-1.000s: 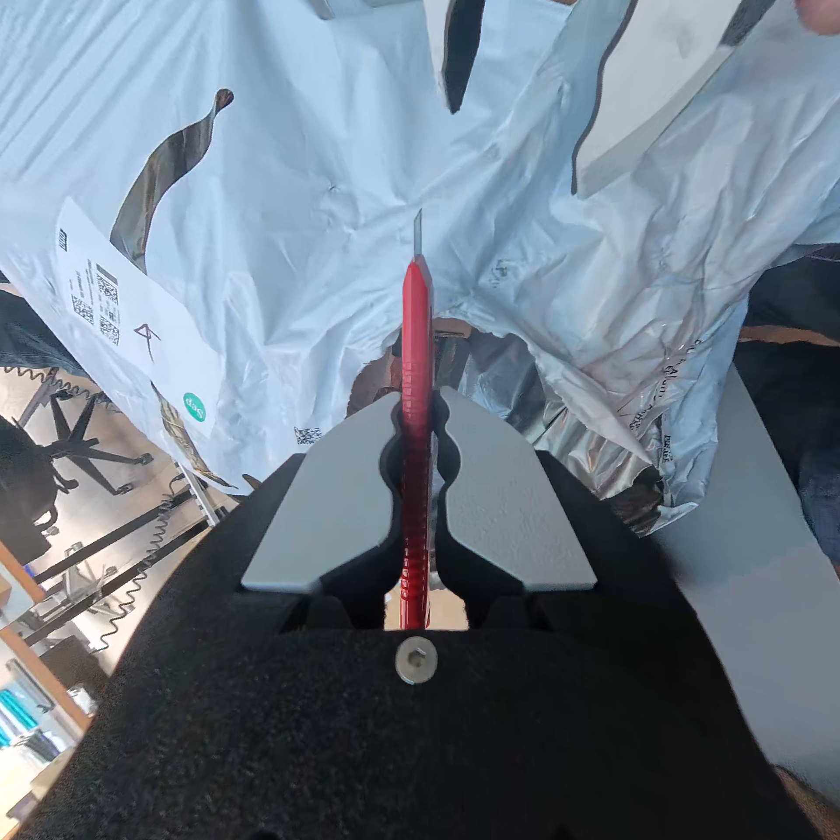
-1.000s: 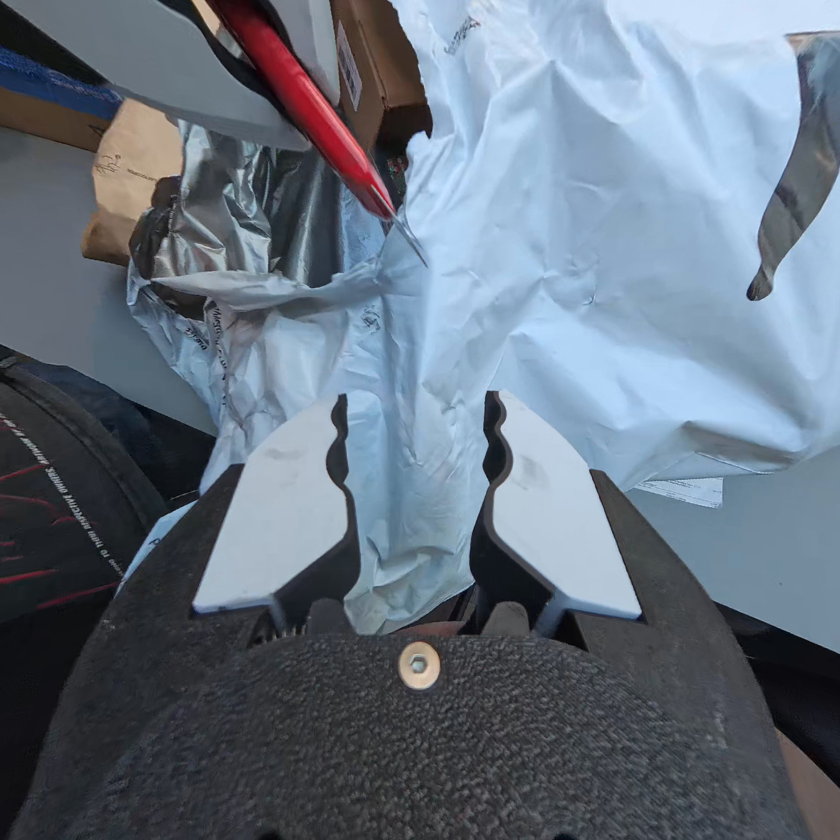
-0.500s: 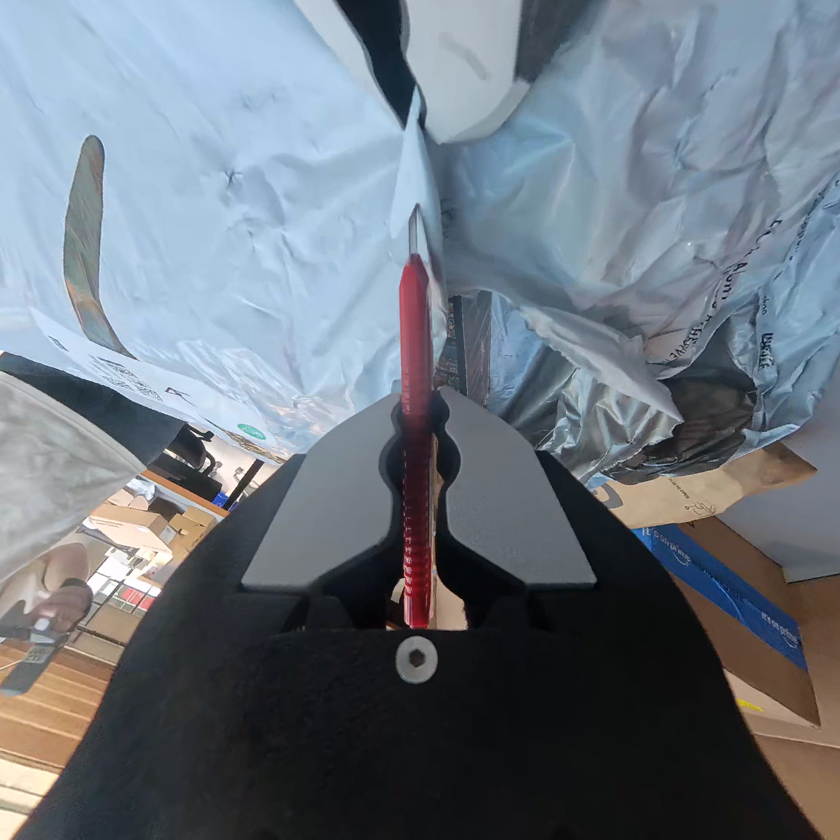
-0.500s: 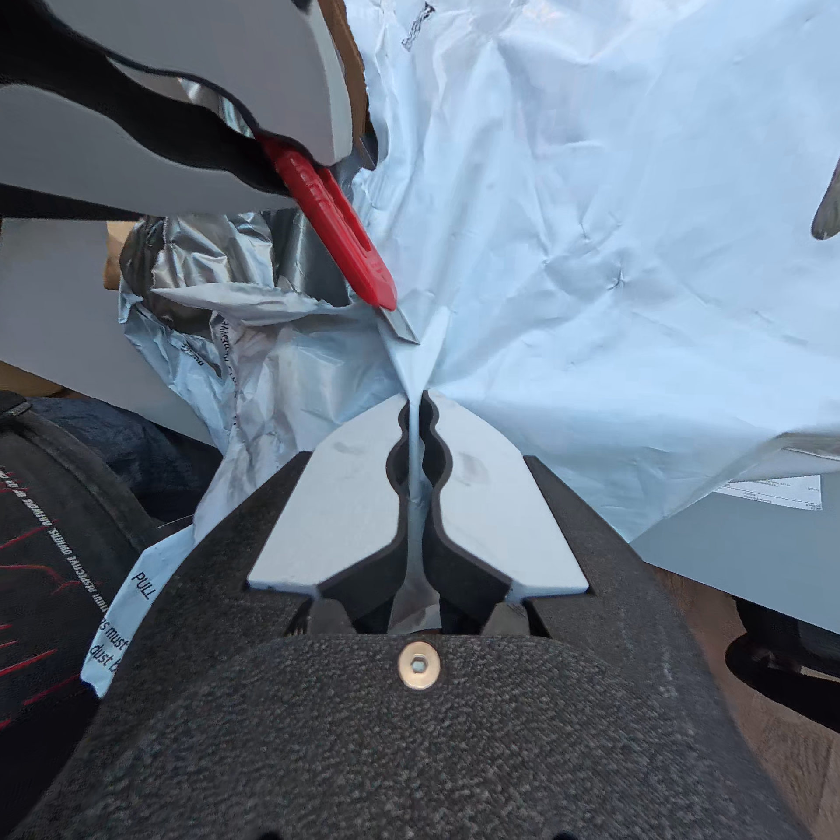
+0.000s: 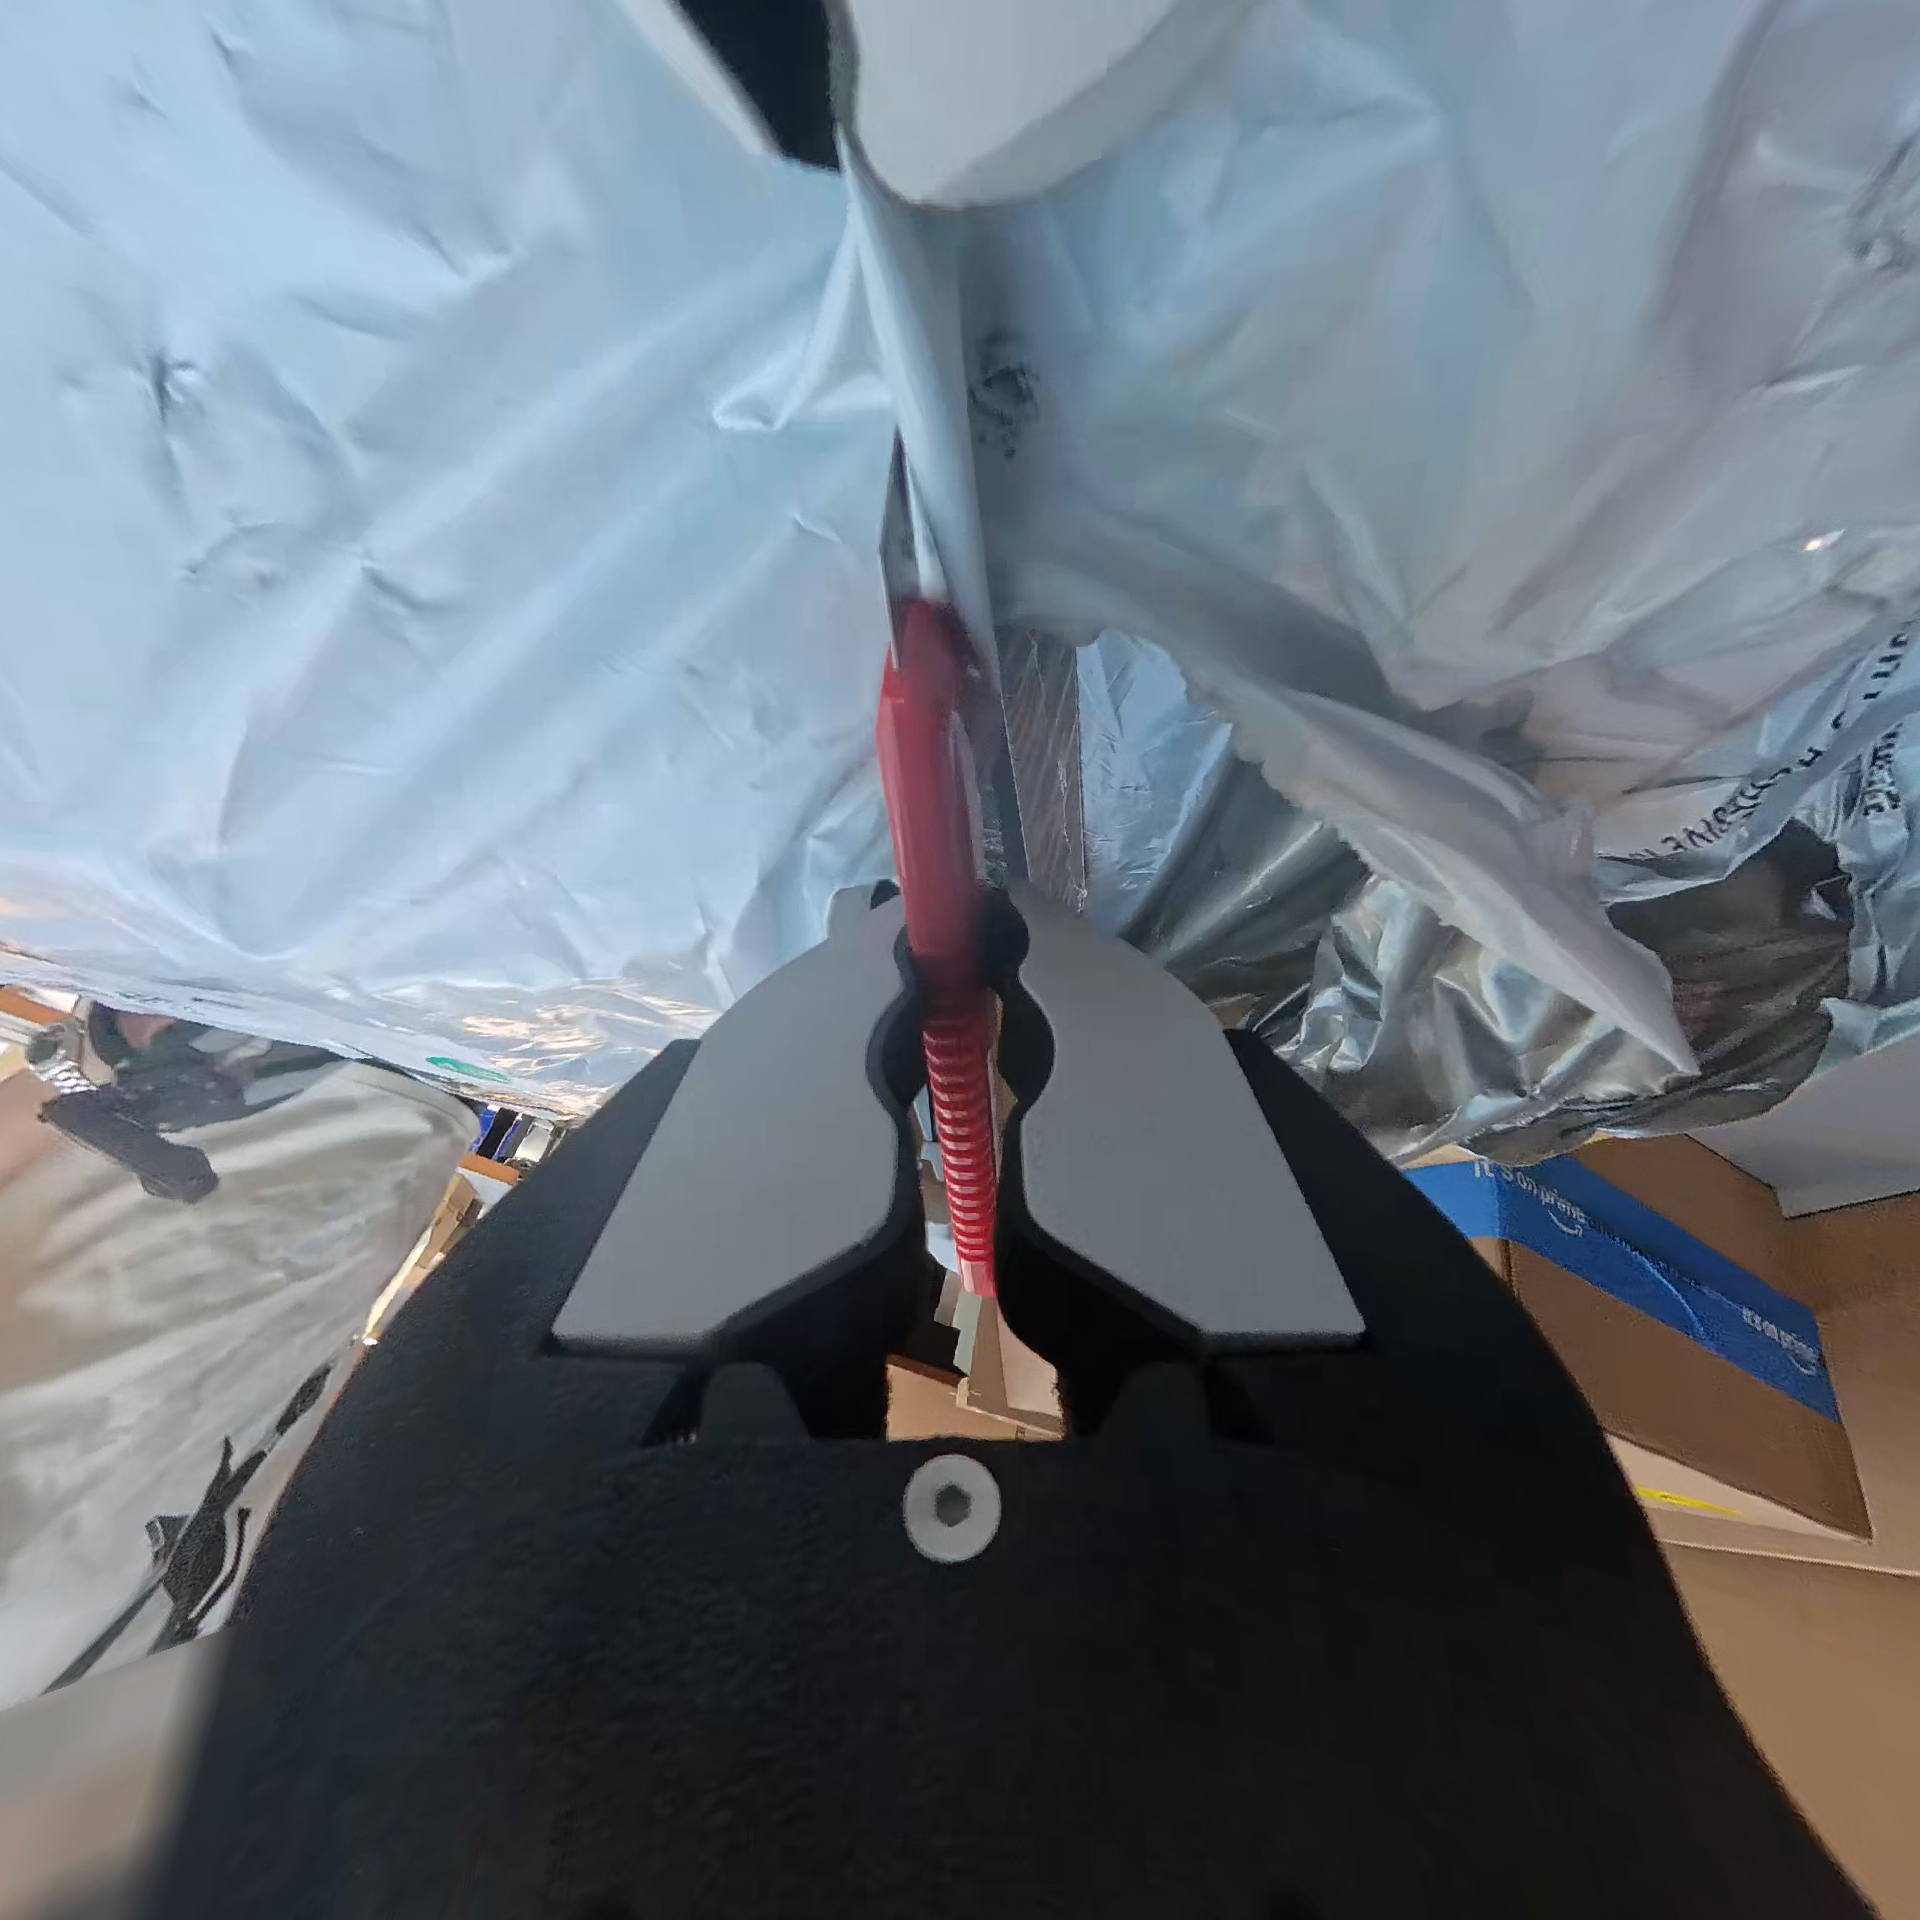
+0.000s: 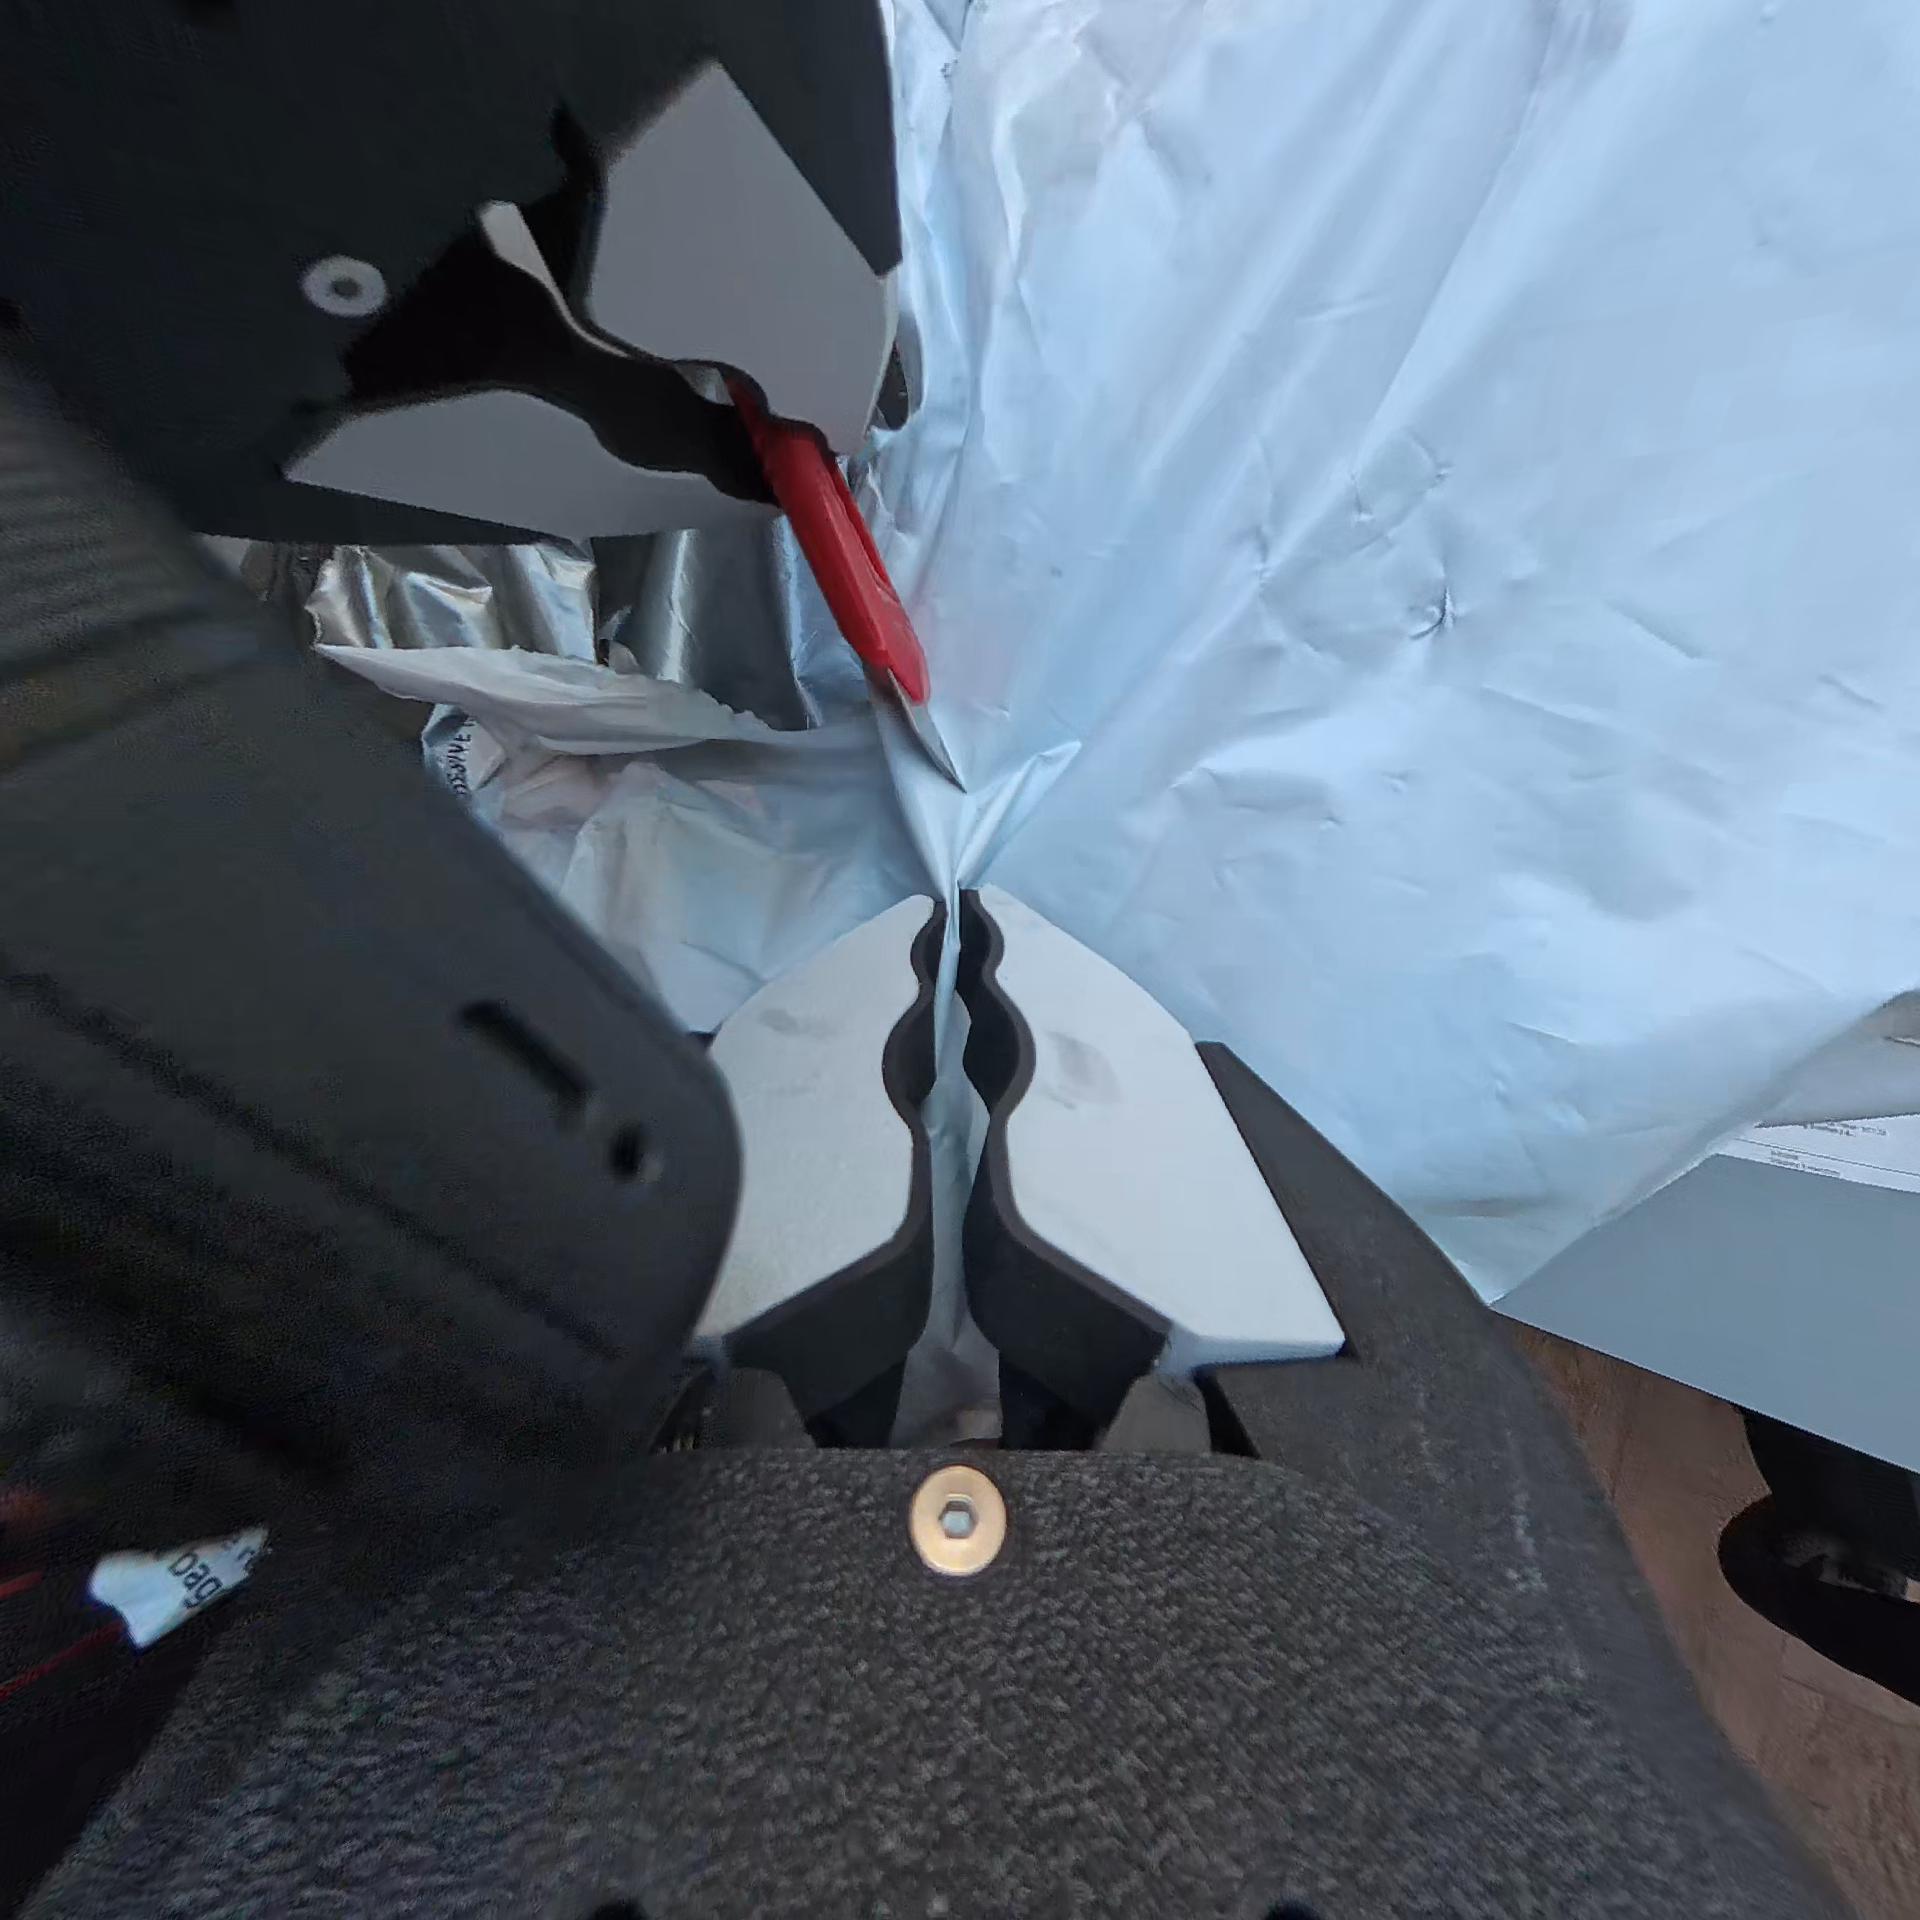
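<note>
Your left gripper [image 5: 956,935] is clamped on the red utility knife [image 5: 928,790], whose long axis runs straight out along the fingers, blade forward. The blade tip [image 6: 932,740] sits just beyond your right gripper [image 6: 954,909], which pinches a fold of the pale plastic mailer bag [image 6: 1403,520] in line with it. The left view is blurred, so the blade seems to touch the fold.

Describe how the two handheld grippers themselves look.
Both match: the left gripper and right gripper have a black, rough-textured body, two flat pale-grey fingers edged with wavy black pads, and one silver hex screw centred below. No cables or sleeves show.
</note>
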The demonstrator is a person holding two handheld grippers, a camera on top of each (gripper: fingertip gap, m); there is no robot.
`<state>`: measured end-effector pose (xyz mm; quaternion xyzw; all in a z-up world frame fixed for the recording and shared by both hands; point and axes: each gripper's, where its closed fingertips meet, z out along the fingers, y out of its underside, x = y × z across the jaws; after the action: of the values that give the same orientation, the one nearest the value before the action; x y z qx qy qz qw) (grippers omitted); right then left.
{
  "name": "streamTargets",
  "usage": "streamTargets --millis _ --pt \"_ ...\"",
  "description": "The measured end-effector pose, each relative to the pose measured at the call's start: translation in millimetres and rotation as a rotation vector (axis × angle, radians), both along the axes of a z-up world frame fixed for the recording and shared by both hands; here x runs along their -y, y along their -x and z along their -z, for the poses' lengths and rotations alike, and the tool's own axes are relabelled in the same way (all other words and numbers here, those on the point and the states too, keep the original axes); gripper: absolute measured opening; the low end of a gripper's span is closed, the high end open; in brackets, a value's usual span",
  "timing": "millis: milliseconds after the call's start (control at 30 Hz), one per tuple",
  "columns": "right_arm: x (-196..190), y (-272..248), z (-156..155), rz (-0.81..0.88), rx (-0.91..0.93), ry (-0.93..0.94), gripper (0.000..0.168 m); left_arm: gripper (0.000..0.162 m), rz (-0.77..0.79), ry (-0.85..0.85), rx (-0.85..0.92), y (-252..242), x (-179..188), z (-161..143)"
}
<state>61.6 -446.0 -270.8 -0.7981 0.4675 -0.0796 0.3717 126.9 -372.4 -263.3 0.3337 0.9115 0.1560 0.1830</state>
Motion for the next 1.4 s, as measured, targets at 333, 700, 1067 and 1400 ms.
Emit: streamTargets --millis 333,700,1067,1400 --pt "7 3 -6 0.056 0.034 -0.052 0.000 0.009 -0.184 -0.014 -0.102 -12 -37 22" --pt "3 16 -17 0.047 0.022 -0.105 0.020 0.009 -0.730 0.252 -0.558 30 -50 -4" --pt "-36 22 -70 0.023 0.102 -0.148 0.034 0.009 -1.414 0.674 -1.197 85 -20 -65" --pt "-82 25 -84 -0.066 0.101 -0.021 0.057 0.010 -1.981 1.069 -1.262 74 1 -57"
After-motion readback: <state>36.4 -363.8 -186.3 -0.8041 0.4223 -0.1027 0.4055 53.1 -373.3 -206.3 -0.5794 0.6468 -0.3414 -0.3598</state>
